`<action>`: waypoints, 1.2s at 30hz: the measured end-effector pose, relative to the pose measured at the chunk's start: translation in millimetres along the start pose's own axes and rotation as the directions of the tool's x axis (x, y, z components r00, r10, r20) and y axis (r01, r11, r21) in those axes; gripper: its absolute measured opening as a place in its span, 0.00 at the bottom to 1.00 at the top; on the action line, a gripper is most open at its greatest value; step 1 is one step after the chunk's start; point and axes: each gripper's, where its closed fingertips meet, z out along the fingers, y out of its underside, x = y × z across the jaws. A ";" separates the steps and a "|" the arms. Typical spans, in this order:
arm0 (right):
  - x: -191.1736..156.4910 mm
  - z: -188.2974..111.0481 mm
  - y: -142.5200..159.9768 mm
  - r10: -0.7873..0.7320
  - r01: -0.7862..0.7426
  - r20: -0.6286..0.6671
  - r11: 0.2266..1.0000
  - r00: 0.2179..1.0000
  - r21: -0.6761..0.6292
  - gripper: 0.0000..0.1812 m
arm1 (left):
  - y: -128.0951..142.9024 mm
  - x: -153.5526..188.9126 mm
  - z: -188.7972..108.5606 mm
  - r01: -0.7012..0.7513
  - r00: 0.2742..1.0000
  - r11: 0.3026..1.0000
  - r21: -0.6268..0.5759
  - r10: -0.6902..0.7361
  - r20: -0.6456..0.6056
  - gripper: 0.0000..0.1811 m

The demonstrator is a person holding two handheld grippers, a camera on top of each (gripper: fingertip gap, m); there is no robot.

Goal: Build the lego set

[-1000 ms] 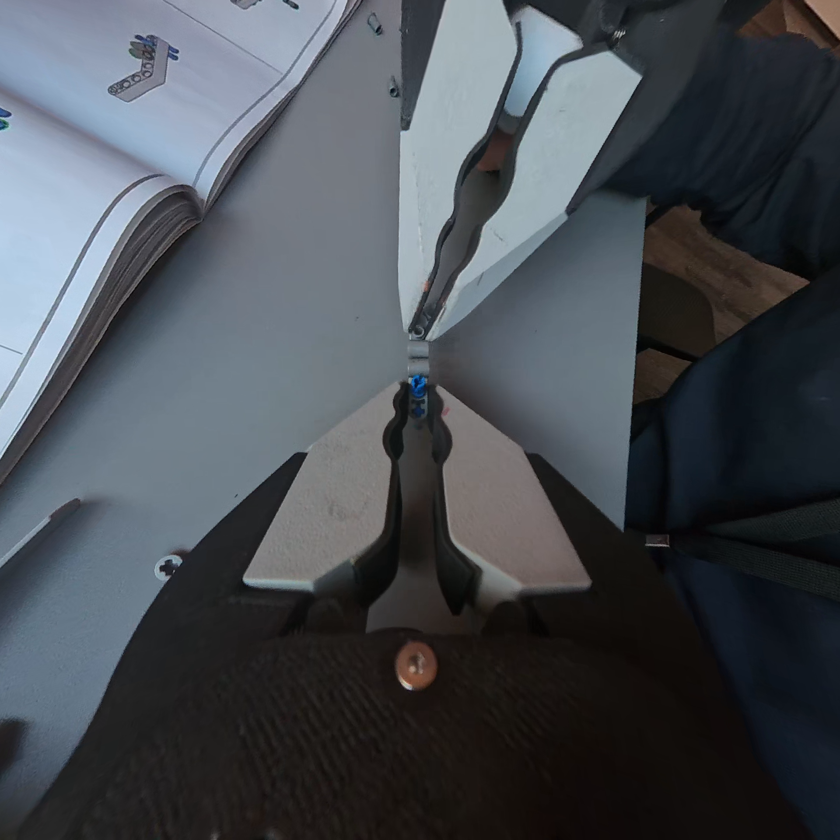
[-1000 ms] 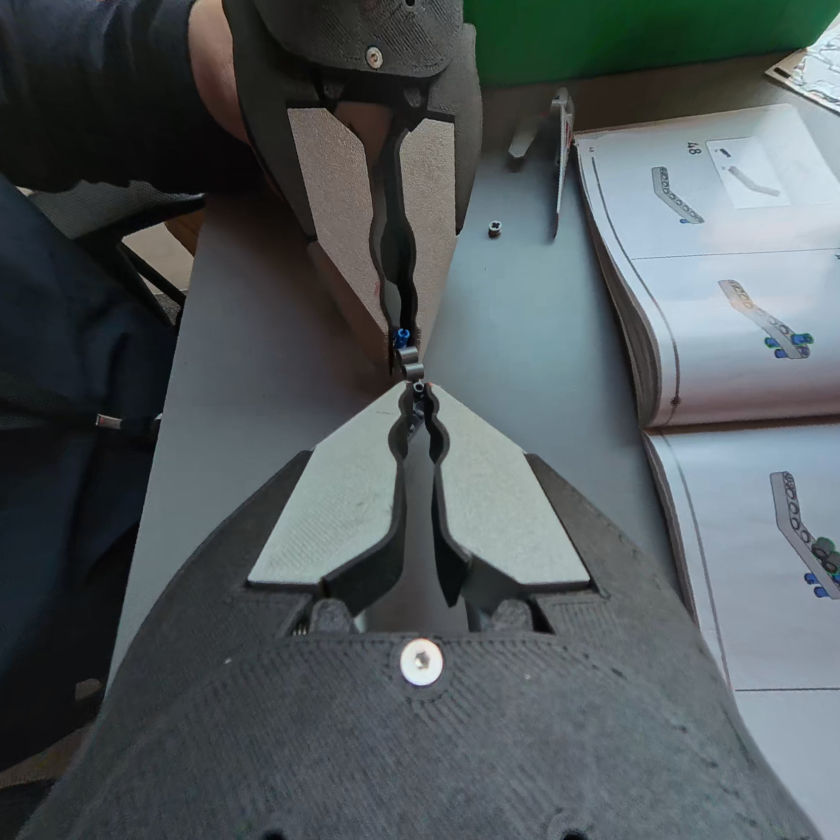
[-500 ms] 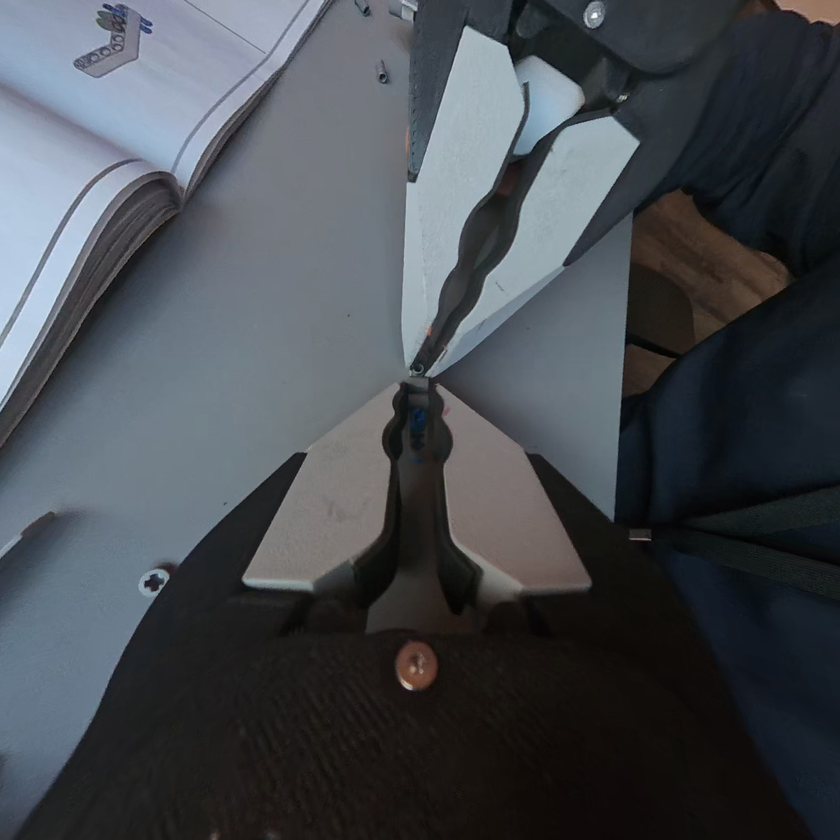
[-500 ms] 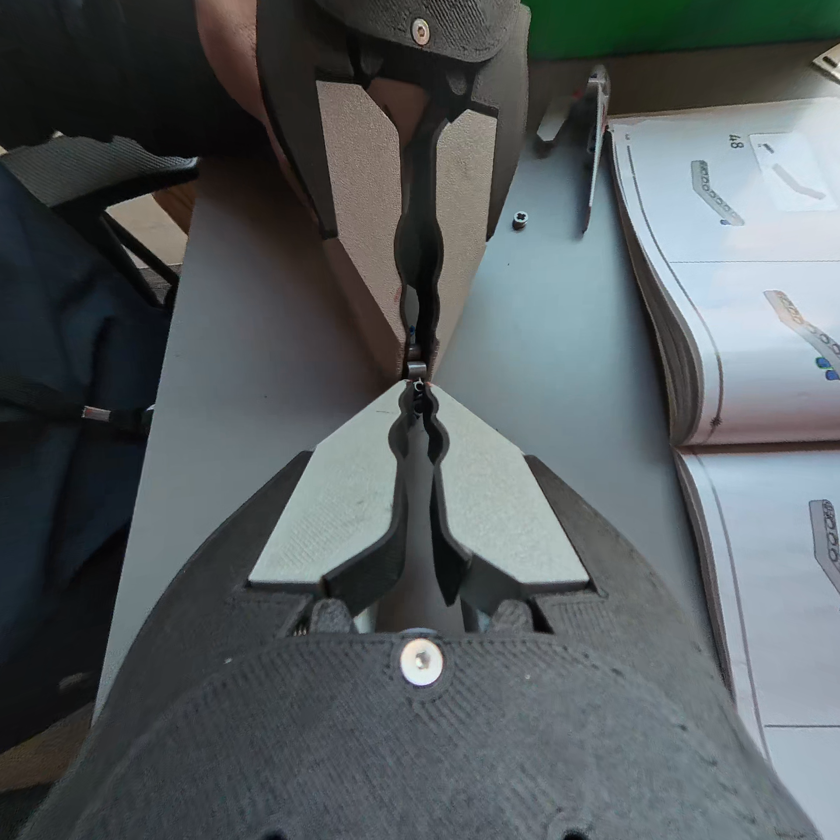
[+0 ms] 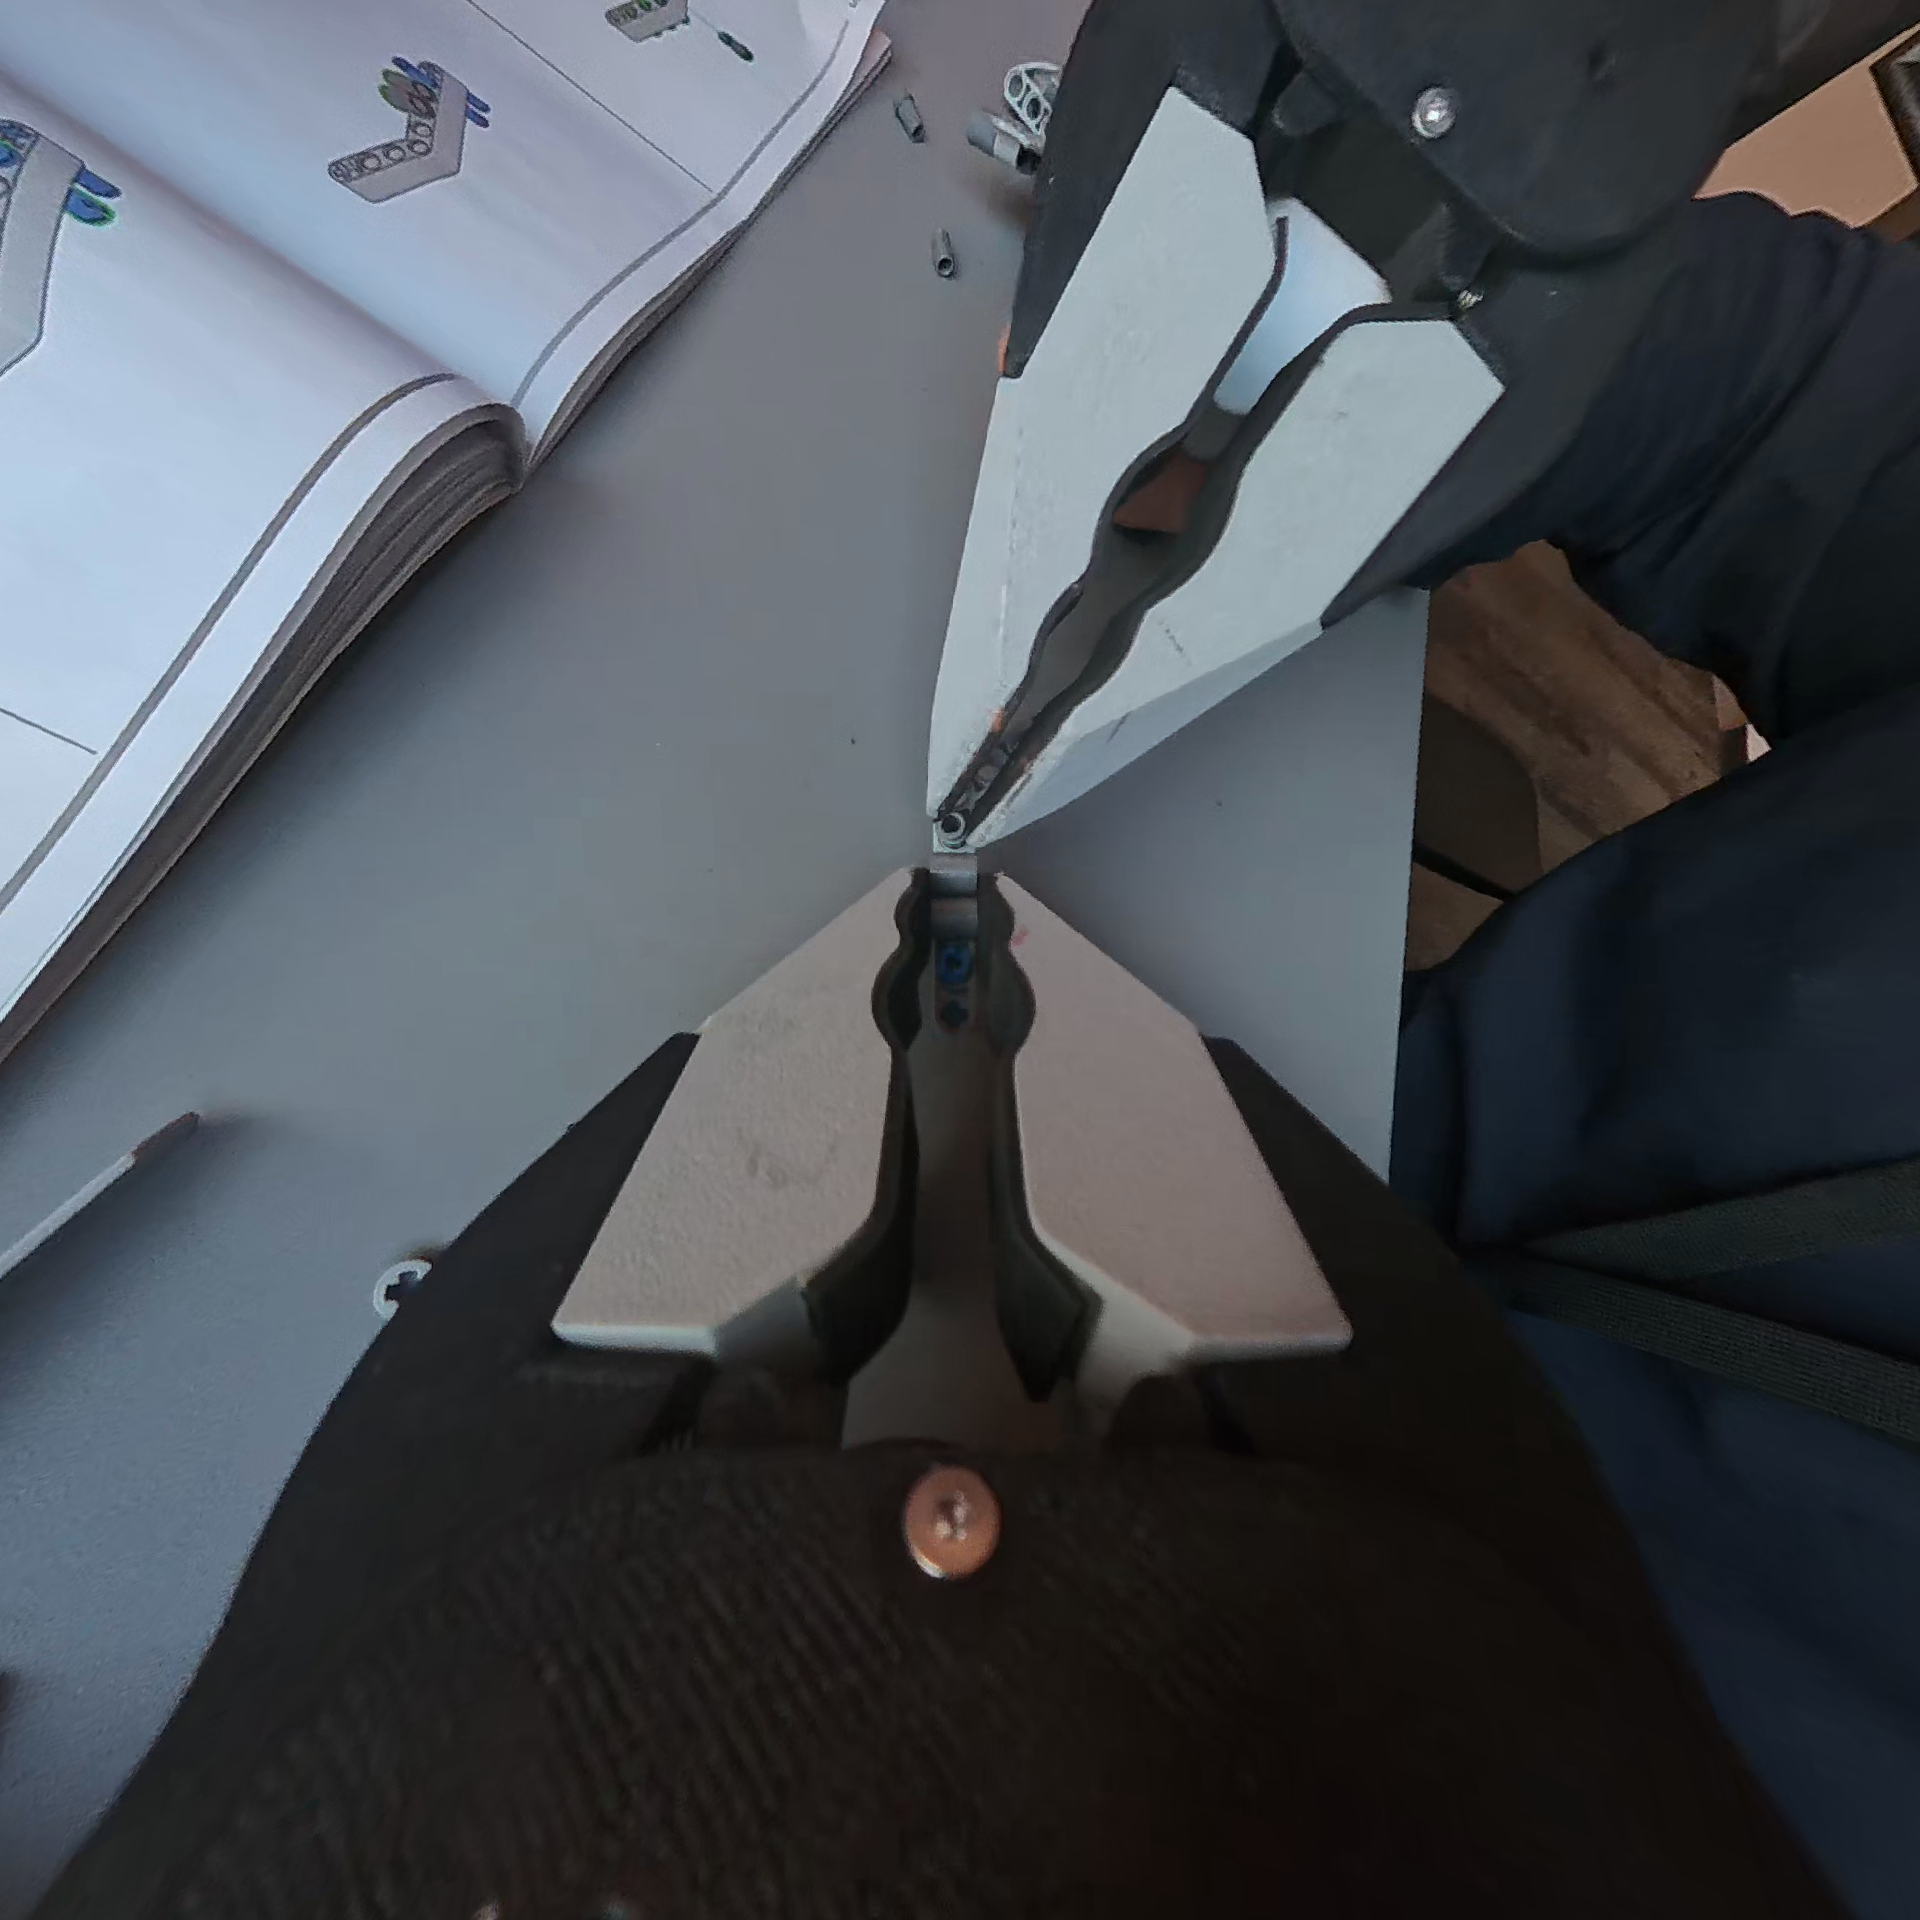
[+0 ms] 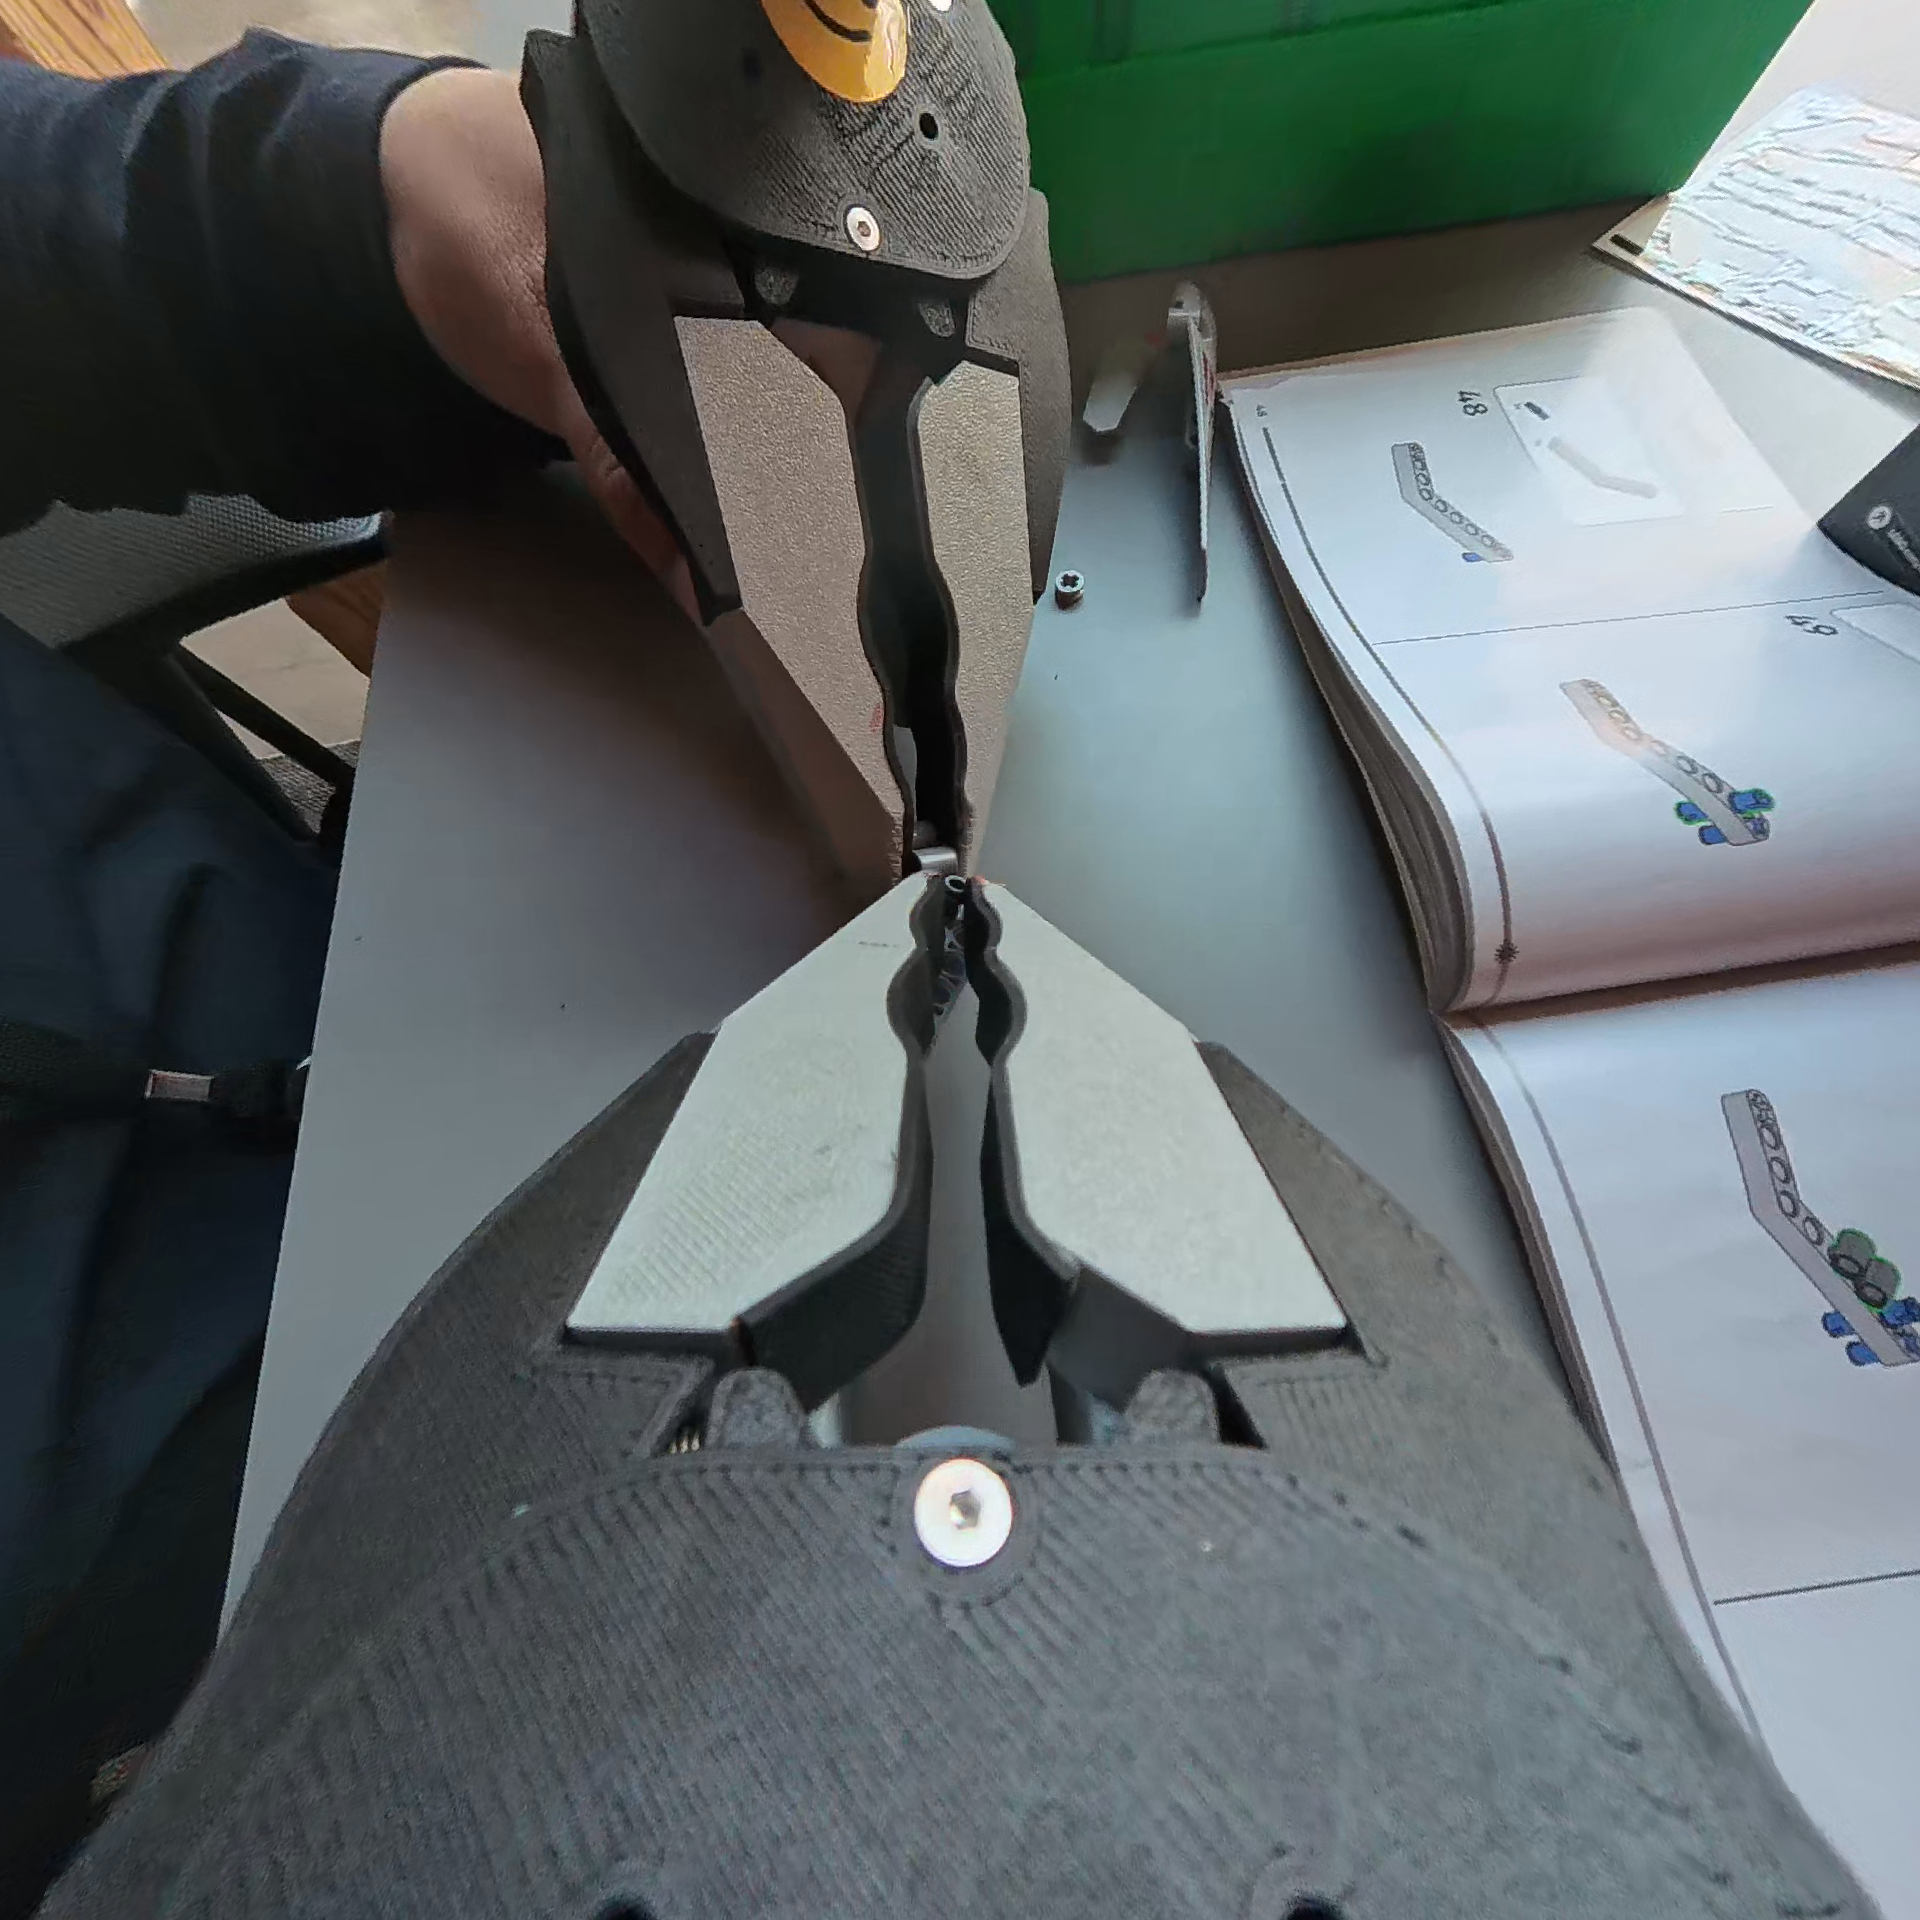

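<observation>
Because the two claws meet tip to tip above the table [image 5: 623, 727], the small parts between them can be pushed together in the air, with nothing in the way.

In the left wrist view, the left claw [image 5: 954, 894] is closed on a grey bush [image 5: 954, 896] at its very tips, and a blue pin [image 5: 952, 961] sits just behind the bush, inside the gap between the fingers. I think the pin is held there so that its axis points forward, toward the other claw. Straight ahead, the right claw [image 5: 961, 821] comes down at a slant, its tips almost touching the bush. It pinches something small and dark, a black pin [image 5: 951, 828] as far as I can tell. Far ahead to the left lies the open manual [image 5: 312, 364], and some loose parts [image 5: 940, 249] lie beyond it.

In the right wrist view, the right claw [image 6: 954, 888] is closed on the black pin [image 6: 952, 885], which only just shows at the tips. Directly ahead, the left claw [image 6: 940, 847] presents the bush [image 6: 935, 859], close to touching. The manual [image 6: 1558, 727] is at the right, probably so that the steps can be read during work. The joining looks near, but not finished.
</observation>
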 end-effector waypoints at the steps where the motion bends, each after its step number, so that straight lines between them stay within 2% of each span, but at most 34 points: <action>1: -0.3 -2.8 -9.9 -0.009 0.009 -0.007 0.998 1.000 0.070 0.00 | 6.3 3.7 4.2 -0.007 1.000 0.999 -0.047 0.006 -0.020 0.03; 2: -2.1 -9.4 -24.8 -0.009 0.008 0.005 0.987 1.000 0.163 0.00 | 6.5 8.8 8.8 -0.030 0.999 0.998 -0.059 0.029 -0.027 0.03; 3: -1.0 -12.5 -30.1 -0.002 0.000 0.013 0.983 1.000 0.182 0.00 | 5.7 12.3 13.2 -0.053 0.998 0.996 -0.065 0.052 -0.022 0.03; 6: 18.1 -6.9 -8.4 0.047 -0.043 -0.045 0.996 0.998 0.080 0.00 | 2.2 10.1 14.4 -0.041 0.999 0.998 -0.048 0.041 -0.002 0.03; 10: 22.1 -18.5 -8.7 0.139 -0.146 0.062 0.983 0.988 0.115 0.00 | 1.8 10.1 13.2 -0.029 0.999 0.999 -0.042 0.028 -0.014 0.02; 13: 36.3 -29.4 -6.5 0.121 -0.117 -0.026 0.986 0.992 0.118 0.00 | 1.2 12.1 11.2 -0.021 0.999 0.999 -0.033 0.019 -0.042 0.02; 14: 41.3 -30.2 0.0 0.120 -0.115 -0.055 0.989 0.991 0.090 0.00 | 2.6 11.5 10.9 -0.025 0.999 0.999 -0.039 0.024 -0.036 0.02; 16: 46.0 -21.8 27.7 0.155 -0.159 -0.076 0.986 0.985 -0.054 0.00 | 3.6 11.5 10.6 -0.036 0.999 0.998 -0.041 0.035 -0.027 0.02; 18: 42.5 -17.1 34.6 0.183 -0.187 -0.050 0.977 0.982 -0.104 0.00 | 3.8 11.7 10.4 -0.041 0.999 0.998 -0.041 0.040 -0.024 0.02; 21: 51.1 -25.0 27.6 0.129 -0.138 -0.127 0.988 0.983 -0.065 0.00 | 3.0 11.0 8.8 -0.035 0.999 0.999 -0.030 0.035 -0.022 0.02; 26: 51.6 -39.0 27.3 0.119 -0.130 -0.163 0.990 0.979 -0.058 0.05 | 1.2 8.6 3.8 -0.007 1.000 1.000 -0.003 0.007 -0.029 0.02; 29: 42.3 -63.8 19.2 0.074 -0.074 -0.231 0.997 0.970 0.011 0.07 | -1.3 10.5 -0.4 -0.011 0.999 1.000 0.026 0.013 -0.044 0.02; 32: 30.3 -110.8 22.7 0.086 -0.050 -0.351 0.993 0.933 0.109 0.08 | -2.0 13.3 -3.9 -0.020 0.998 0.999 0.045 0.022 -0.058 0.02; 34: 35.1 -160.0 48.0 0.130 -0.088 -0.478 0.990 0.869 0.109 0.12 | -2.1 14.4 -5.3 -0.025 0.998 0.998 0.053 0.028 -0.061 0.02; 36: 39.7 -214.8 86.3 0.202 -0.182 -0.560 0.979 0.804 0.093 0.17 | -0.8 15.3 -4.3 -0.029 0.997 0.999 0.042 0.032 -0.065 0.02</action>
